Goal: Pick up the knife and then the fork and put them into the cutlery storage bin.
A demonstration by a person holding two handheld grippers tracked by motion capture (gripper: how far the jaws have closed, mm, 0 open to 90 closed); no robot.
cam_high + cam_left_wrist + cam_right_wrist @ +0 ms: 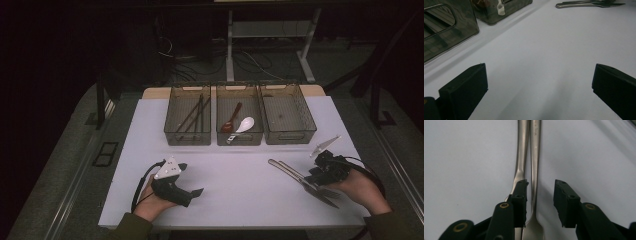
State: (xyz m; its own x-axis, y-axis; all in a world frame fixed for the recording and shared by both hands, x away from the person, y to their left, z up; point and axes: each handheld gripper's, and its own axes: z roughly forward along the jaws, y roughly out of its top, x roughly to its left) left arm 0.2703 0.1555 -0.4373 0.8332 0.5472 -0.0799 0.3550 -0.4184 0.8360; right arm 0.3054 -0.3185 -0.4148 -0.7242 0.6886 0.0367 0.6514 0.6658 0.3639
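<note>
Counter [235, 175]: white top, carrying everything; both pairs of tongs sit low at its near edge, well apart from each other.
Bins: three clear bins in a row, far ahead of both tongs.
Left bin [187, 135]: dark chopsticks [195, 116] lie inside, ahead of the left tongs.
Middle bin [239, 136]: holds a white soup spoon [243, 126] and a brown spoon [231, 120].
Right bin [287, 135]: looks bare inside, ahead of the right tongs.
Left tongs [192, 192]: jaws wide apart over bare counter, nothing between them, resting idle in the left hand [152, 202].
Right tongs [540, 195]: partly closed but not clamped; one jaw sits on the gap between the two handles, the other stands clear with counter showing.
Steel fork [535, 157]: lies flat on the counter between the right tongs' jaws, its handle running away from them and its head just under them.
Second steel piece [522, 152]: touching the fork's side, just outside the near jaw; which utensil it is I cannot tell.
Progress: sorting looks partway done. Chopsticks and spoons are binned; the two steel pieces are yet to be lifted, likely bound for the bare bin.
</note>
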